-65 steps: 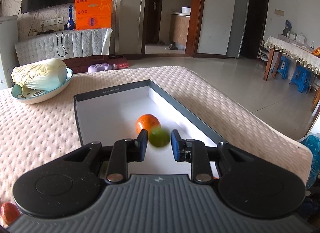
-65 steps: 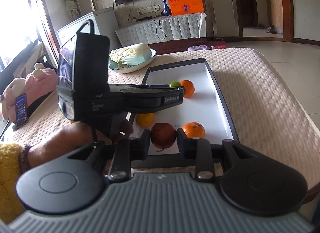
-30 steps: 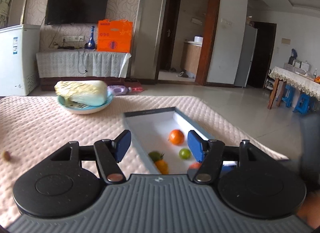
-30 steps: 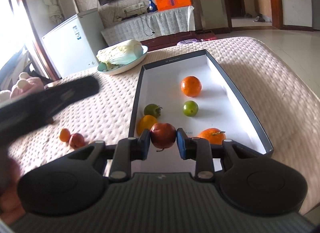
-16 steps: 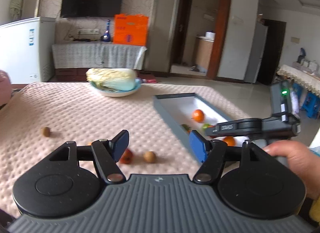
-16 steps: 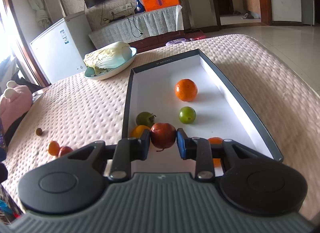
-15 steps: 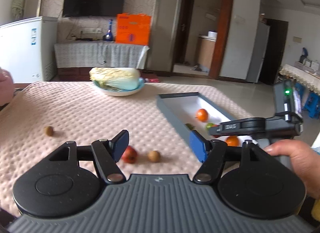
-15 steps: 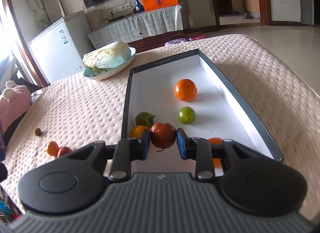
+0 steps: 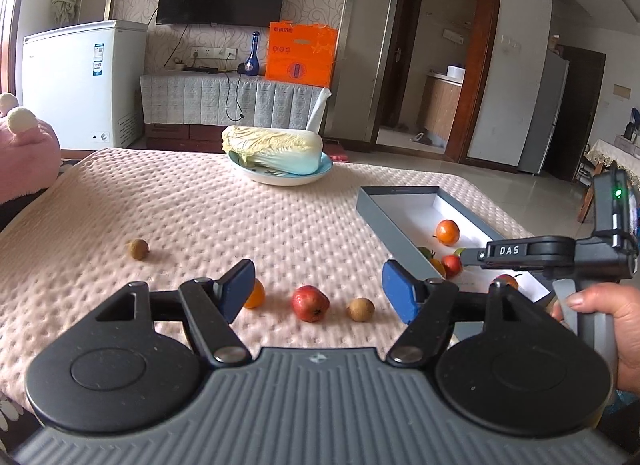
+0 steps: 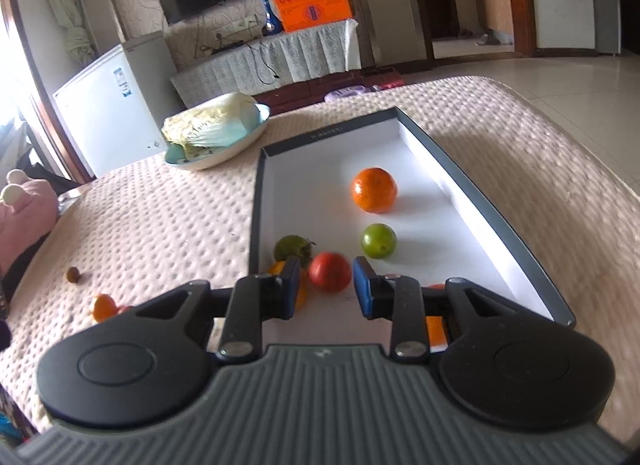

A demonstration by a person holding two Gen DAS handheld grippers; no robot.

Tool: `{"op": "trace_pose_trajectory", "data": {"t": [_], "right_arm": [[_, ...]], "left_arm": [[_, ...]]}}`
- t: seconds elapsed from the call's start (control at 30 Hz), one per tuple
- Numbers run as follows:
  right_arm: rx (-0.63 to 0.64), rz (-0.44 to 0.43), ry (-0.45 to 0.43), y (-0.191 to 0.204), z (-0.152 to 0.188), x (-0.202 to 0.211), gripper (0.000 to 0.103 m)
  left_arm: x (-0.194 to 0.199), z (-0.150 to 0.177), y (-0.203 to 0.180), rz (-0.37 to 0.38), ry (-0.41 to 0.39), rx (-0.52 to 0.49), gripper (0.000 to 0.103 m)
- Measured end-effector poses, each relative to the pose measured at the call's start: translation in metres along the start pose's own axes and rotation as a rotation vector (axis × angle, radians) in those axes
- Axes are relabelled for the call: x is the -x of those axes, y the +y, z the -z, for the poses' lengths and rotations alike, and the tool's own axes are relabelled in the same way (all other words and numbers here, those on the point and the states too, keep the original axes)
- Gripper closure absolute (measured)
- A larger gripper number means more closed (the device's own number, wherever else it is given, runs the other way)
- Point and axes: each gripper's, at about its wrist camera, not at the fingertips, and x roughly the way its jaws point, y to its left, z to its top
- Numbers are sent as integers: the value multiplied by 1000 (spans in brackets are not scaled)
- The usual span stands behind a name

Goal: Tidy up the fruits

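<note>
My left gripper (image 9: 318,287) hangs over the pink quilted cloth with its jaws opening wide and nothing between the pads. Just ahead of it lie a red fruit (image 9: 310,303), a brown longan (image 9: 360,309) and a small orange (image 9: 256,295) half behind the left finger. My right gripper (image 10: 326,285) is over the near end of the grey box (image 10: 256,201). Its jaws are opening, and a red fruit (image 10: 330,271) sits between the pads with a gap on the left side. The box also holds an orange (image 10: 374,190), a green lime (image 10: 379,240) and a green-brown fruit (image 10: 292,247).
A cabbage in a blue bowl (image 9: 276,145) stands at the far side of the table. A second longan (image 9: 138,249) lies alone to the left. A hand (image 9: 600,305) holds the right gripper beside the box (image 9: 376,217). A pink plush toy (image 9: 24,149) sits at the left edge.
My left gripper swung left from the box to the loose fruits on the cloth and opened wider. The right gripper's pads parted from the red fruit, which now rests in the box.
</note>
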Motion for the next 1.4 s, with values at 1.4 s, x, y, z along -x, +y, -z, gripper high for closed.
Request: {"op": "trace_pose_trajectory", "data": {"t": [1.4], "right_arm": [[124,-178,-90,54,5,20,63]], "left_arm": [[-24,-12,74,-241,-30,11,25]]}}
